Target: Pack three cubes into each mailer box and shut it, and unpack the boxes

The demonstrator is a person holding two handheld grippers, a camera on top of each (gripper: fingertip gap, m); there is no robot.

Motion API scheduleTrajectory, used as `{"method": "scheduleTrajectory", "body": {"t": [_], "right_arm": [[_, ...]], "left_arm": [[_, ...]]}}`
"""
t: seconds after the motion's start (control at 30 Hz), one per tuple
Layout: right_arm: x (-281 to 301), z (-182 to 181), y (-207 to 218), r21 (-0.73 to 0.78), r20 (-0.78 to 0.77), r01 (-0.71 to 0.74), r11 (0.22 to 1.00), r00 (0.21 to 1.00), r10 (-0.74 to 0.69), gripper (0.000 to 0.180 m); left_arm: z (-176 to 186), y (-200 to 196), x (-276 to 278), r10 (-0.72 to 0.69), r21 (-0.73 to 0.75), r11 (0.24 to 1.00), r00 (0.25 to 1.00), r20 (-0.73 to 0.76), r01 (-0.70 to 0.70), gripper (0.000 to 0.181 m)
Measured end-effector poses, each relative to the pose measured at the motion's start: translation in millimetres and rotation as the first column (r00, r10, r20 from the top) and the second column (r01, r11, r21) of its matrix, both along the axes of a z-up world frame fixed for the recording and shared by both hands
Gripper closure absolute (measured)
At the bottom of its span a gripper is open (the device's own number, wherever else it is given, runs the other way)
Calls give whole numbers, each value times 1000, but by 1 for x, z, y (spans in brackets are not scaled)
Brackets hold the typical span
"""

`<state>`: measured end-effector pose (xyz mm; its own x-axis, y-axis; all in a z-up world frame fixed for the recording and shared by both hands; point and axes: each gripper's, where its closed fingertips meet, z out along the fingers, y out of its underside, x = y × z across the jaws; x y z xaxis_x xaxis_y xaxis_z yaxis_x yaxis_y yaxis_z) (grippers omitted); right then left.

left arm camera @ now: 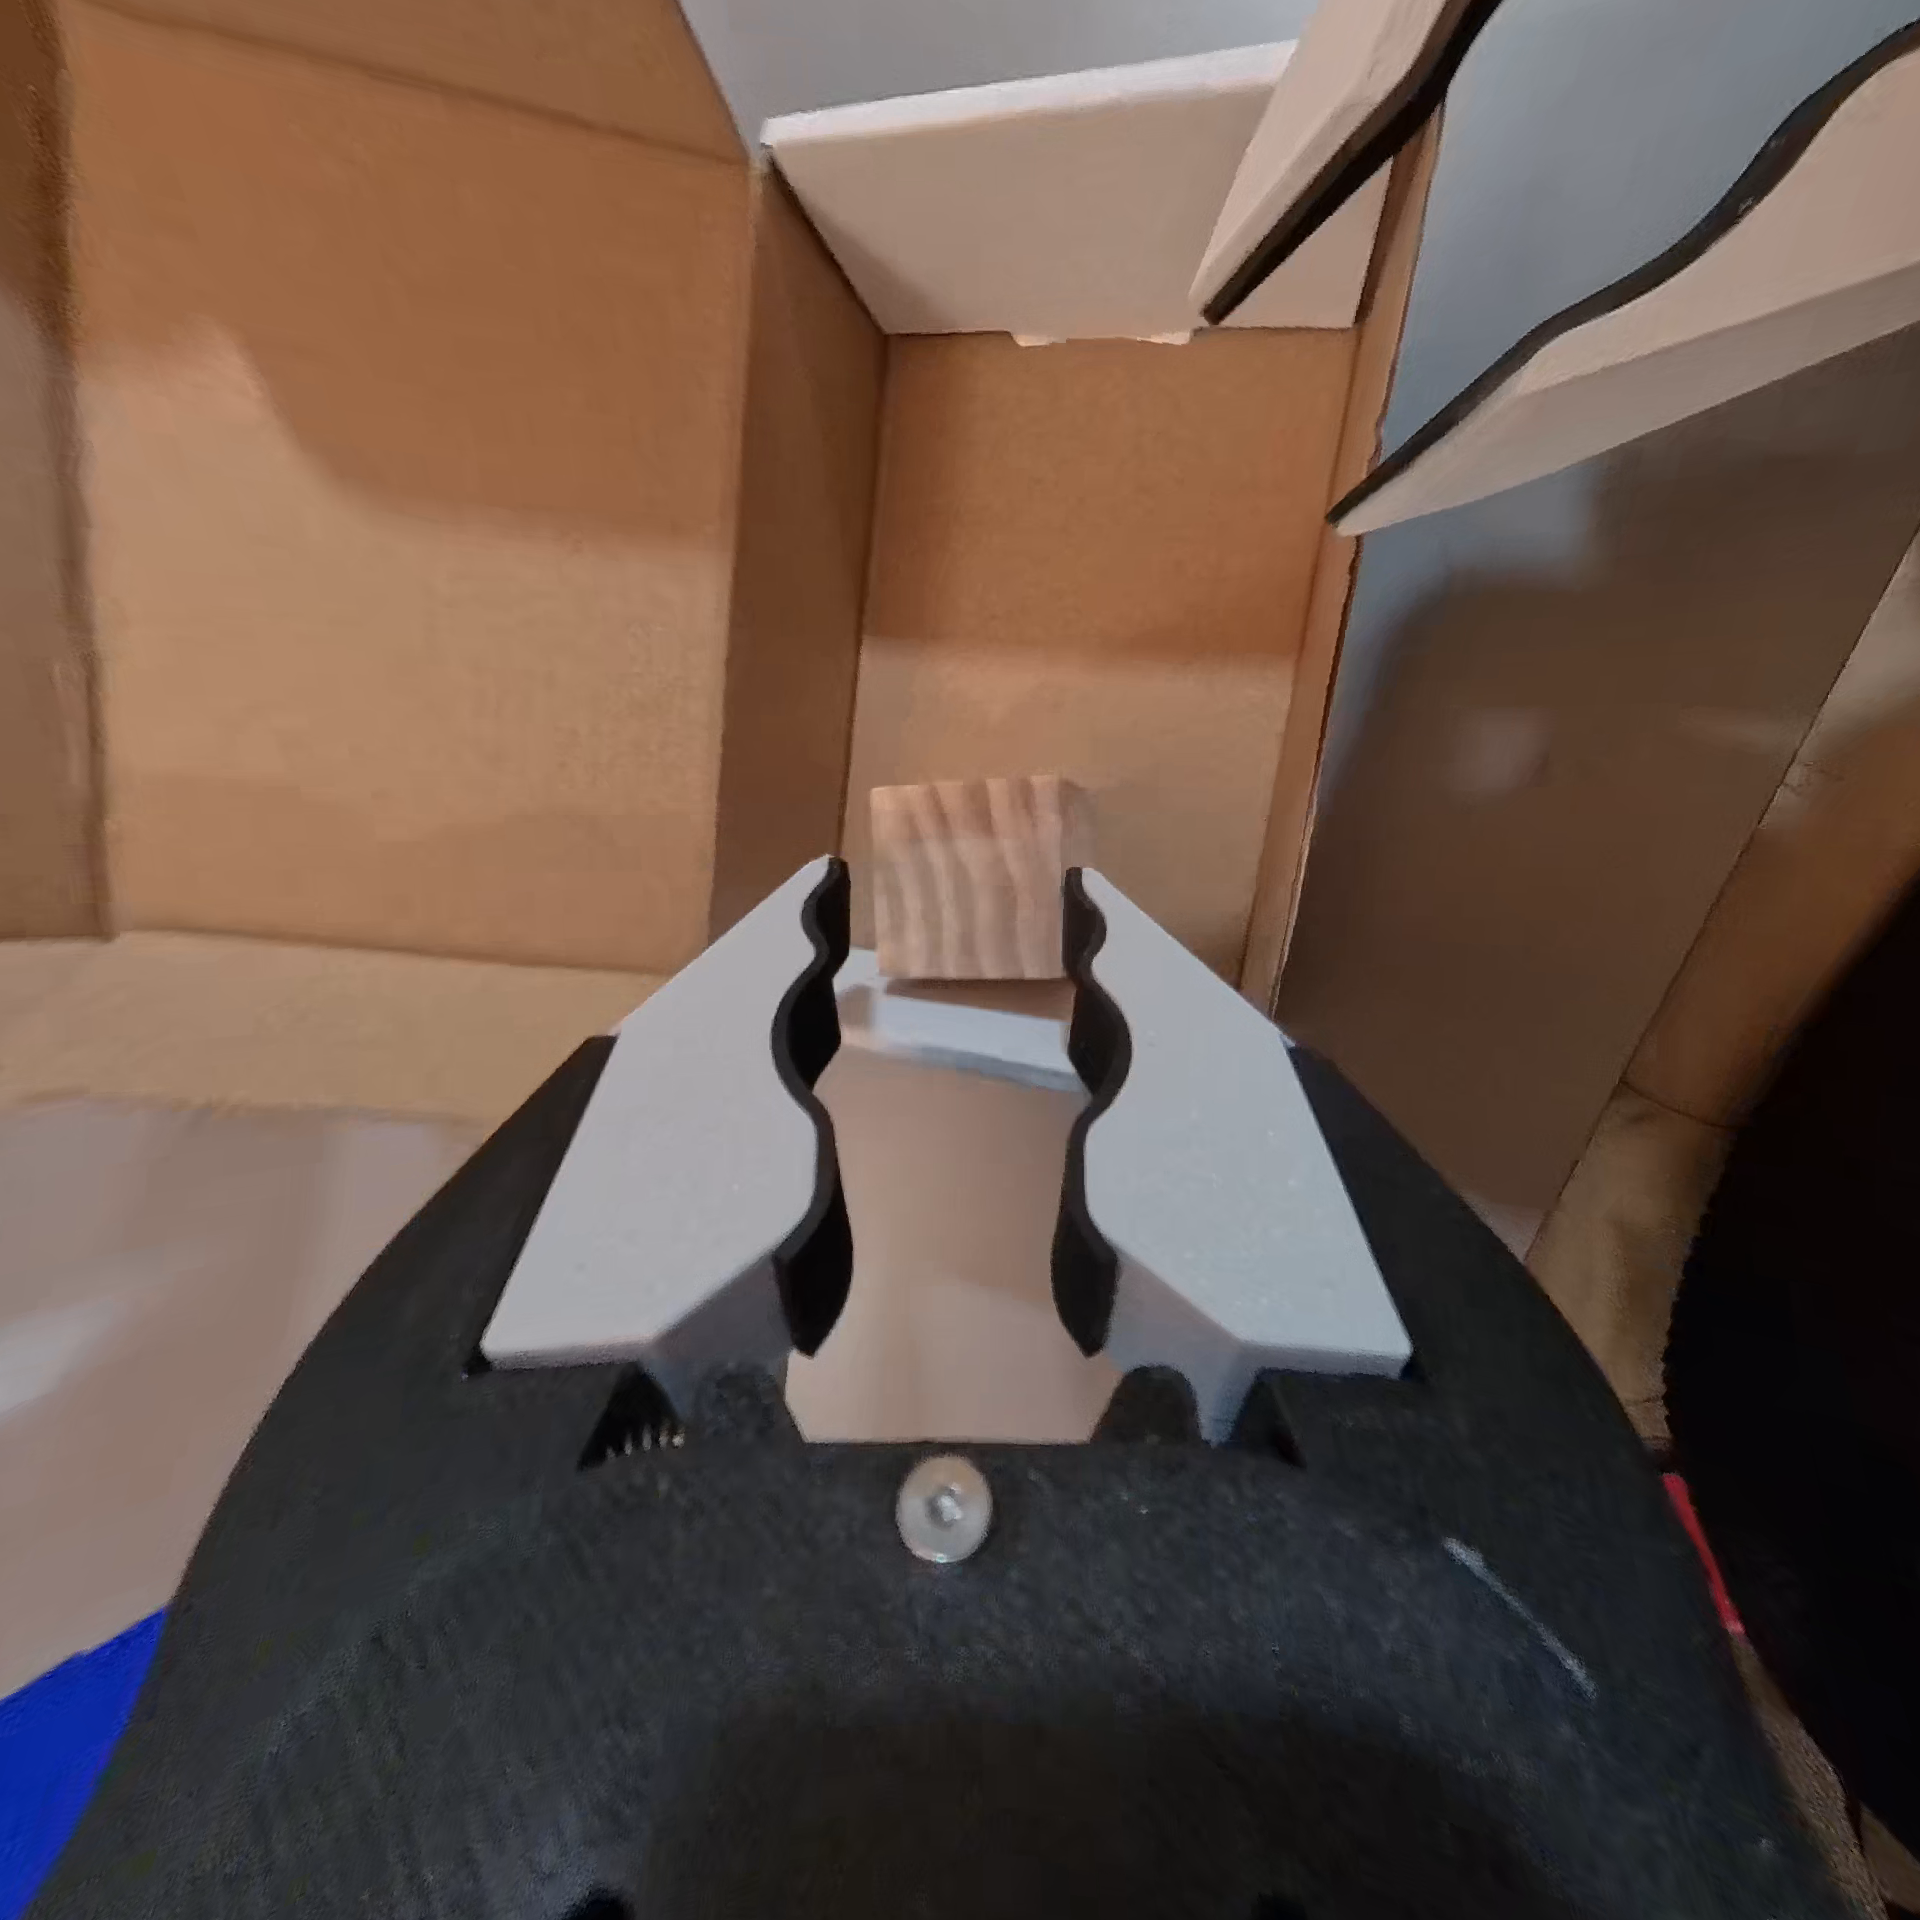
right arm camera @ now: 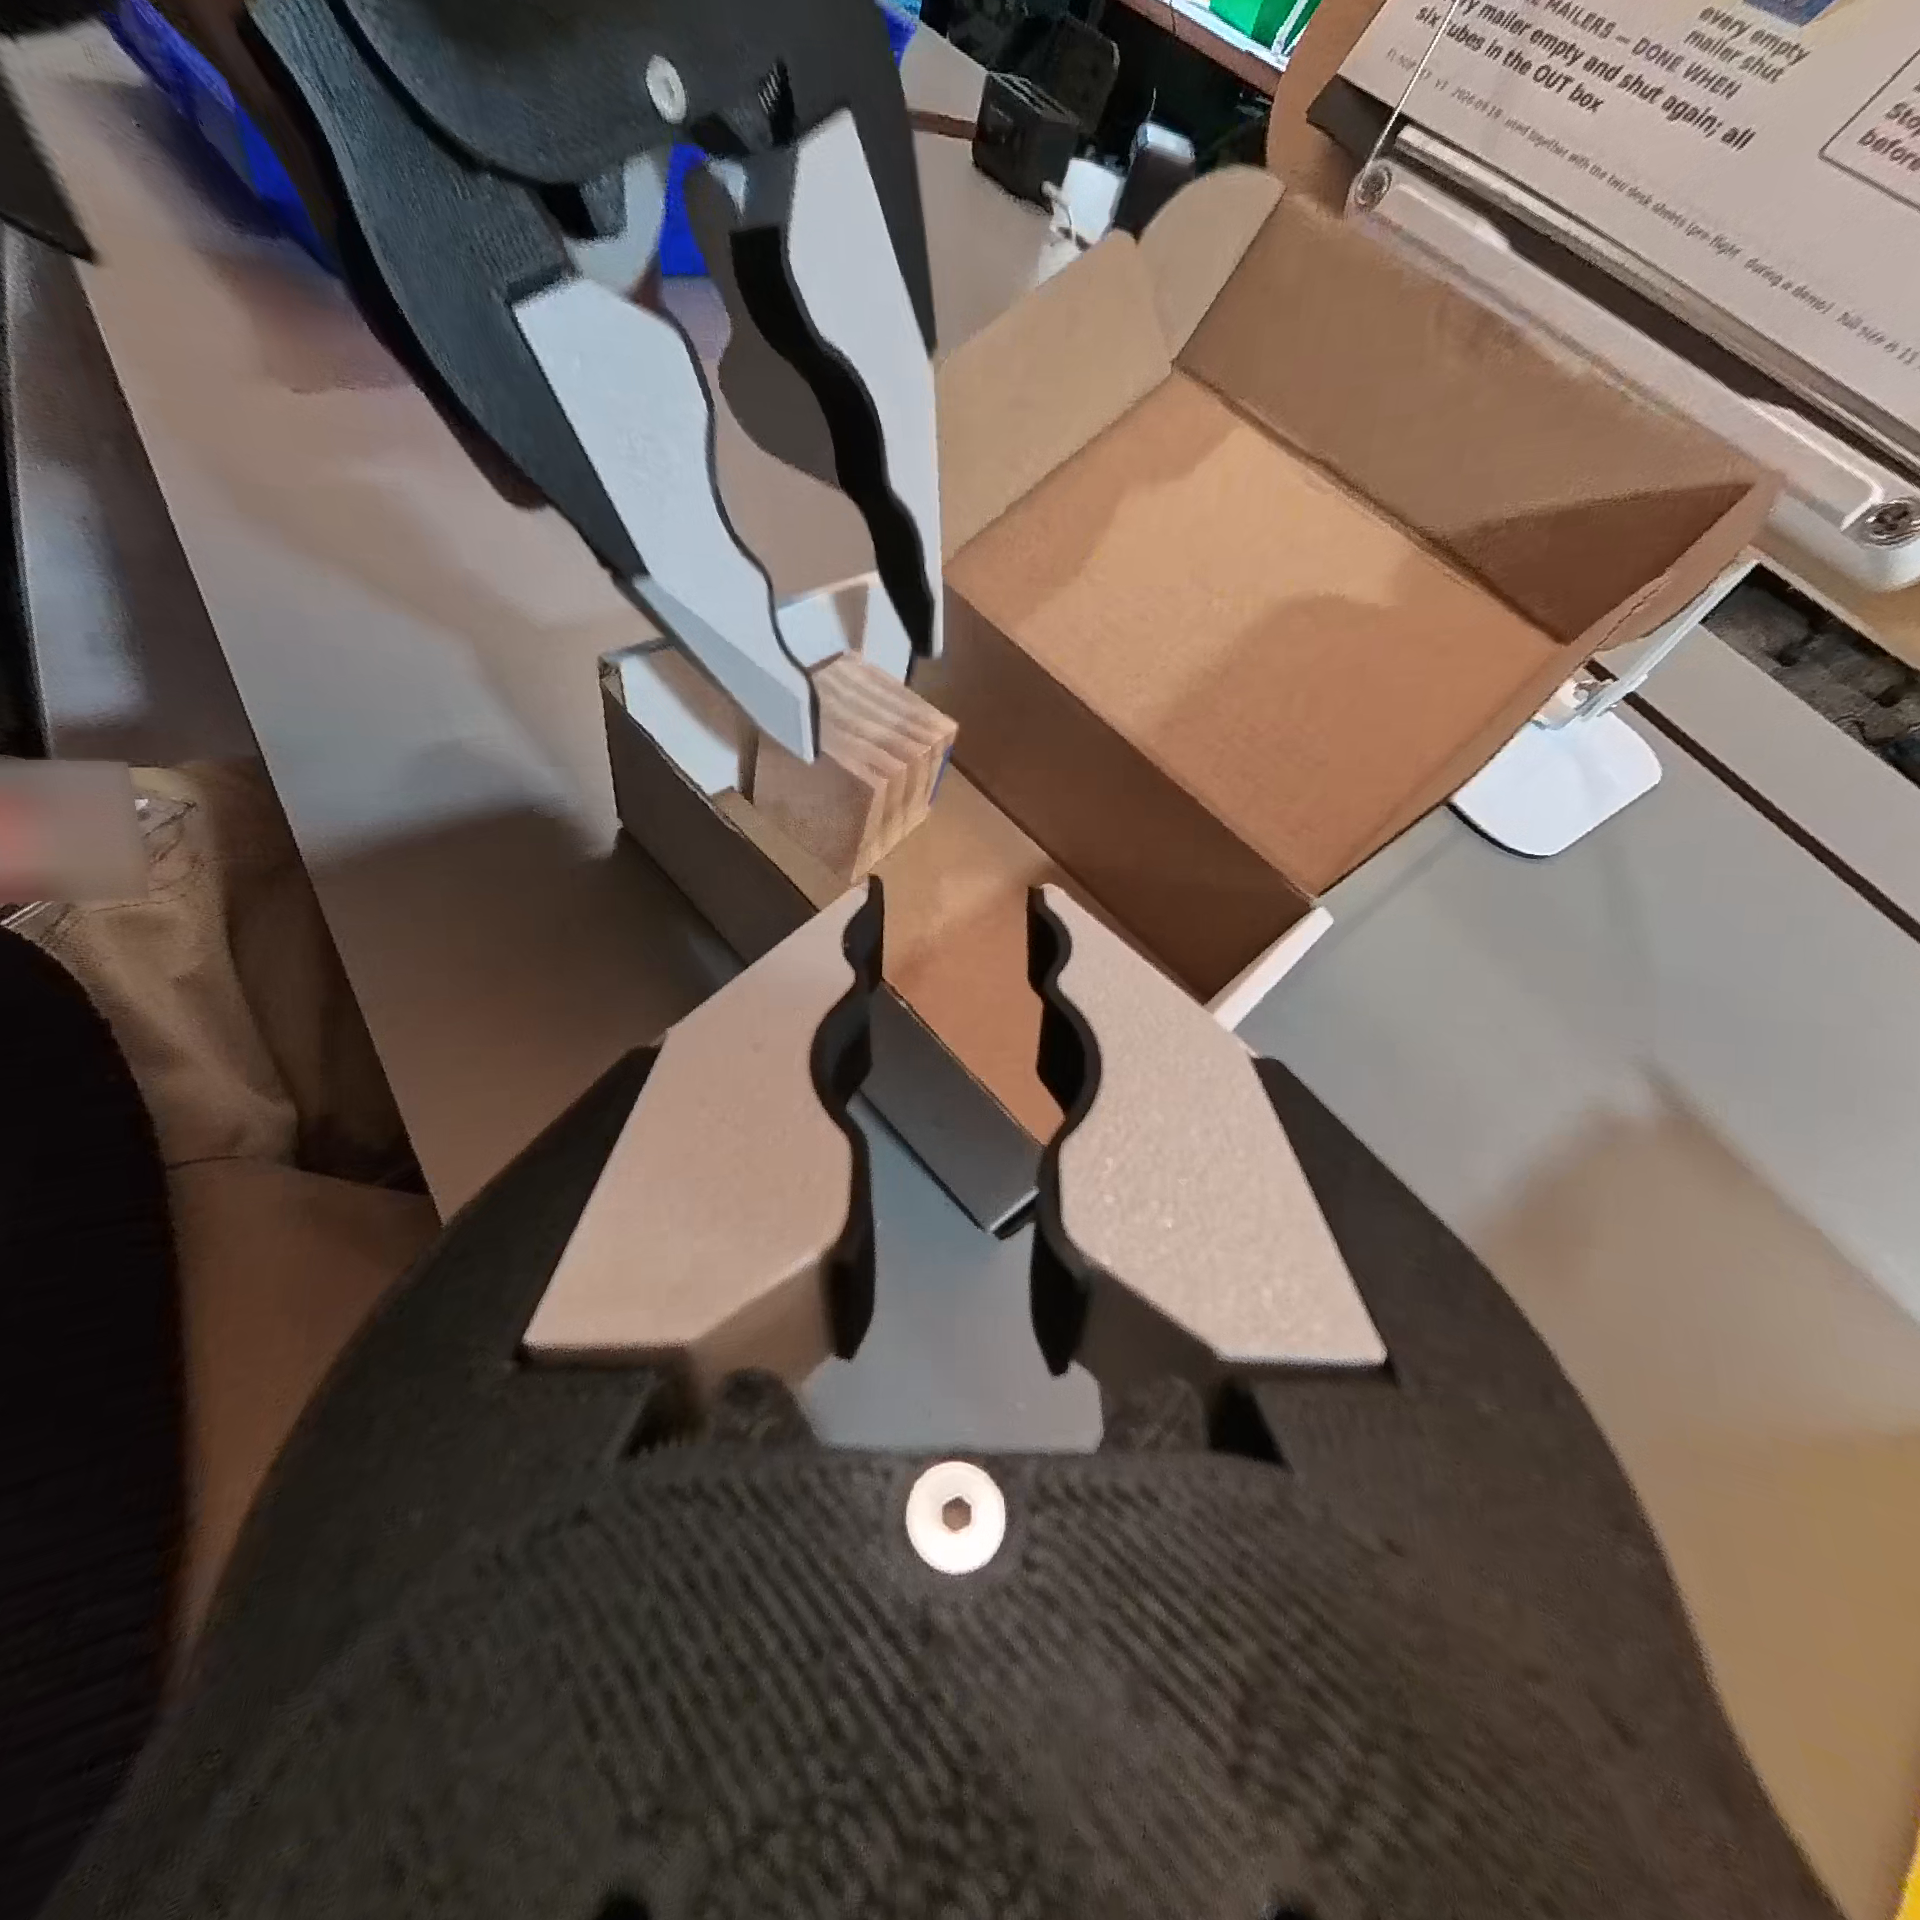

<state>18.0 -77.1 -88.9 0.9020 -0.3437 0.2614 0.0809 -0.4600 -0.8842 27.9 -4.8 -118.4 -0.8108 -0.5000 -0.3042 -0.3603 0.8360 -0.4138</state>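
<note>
A light wooden cube (left arm camera: 977, 883) sits between the fingertips of my left gripper (left arm camera: 954, 868), which is shut on it over a narrow end section of an open brown cardboard mailer box (left arm camera: 416, 520). In the right wrist view the left gripper (right arm camera: 868, 686) reaches down from the upper left with the cube (right arm camera: 883, 764) at its tips. The box's wide compartment (right arm camera: 1091, 831) shows nothing inside. My right gripper (right arm camera: 956, 899) is open and holds nothing, hovering over the near end of the narrow section. Its fingers (left arm camera: 1662, 343) show at the top right of the left wrist view.
The box lies on a grey table (right arm camera: 1558, 1039). A clip stand with a white base (right arm camera: 1558, 790) holds a printed sheet (right arm camera: 1662, 156) behind the box. A person's dark sleeve (right arm camera: 62, 1351) is at the left. Something blue (left arm camera: 62, 1714) shows at the lower left. My hands' fingertips stand some 8 cm from each other.
</note>
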Motion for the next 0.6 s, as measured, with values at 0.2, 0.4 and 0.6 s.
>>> {"method": "scheduleTrajectory", "body": {"t": [0.2,0.4,0.6], "right_arm": [[0,2,-3,11,-2,6,1000,1000,-6,153],[-5,10,0,59,-31,1,998,1000,1,153],[-11,9,8,60,-42,-21,998,999,23,153]], "left_arm": [[50,32,-21,109,-137,985,993,52,-101,139],[119,205,-39,561,-160,828,798,222,-538,121],[103,365,-78,841,-217,538,536,72,-814,123]]}}
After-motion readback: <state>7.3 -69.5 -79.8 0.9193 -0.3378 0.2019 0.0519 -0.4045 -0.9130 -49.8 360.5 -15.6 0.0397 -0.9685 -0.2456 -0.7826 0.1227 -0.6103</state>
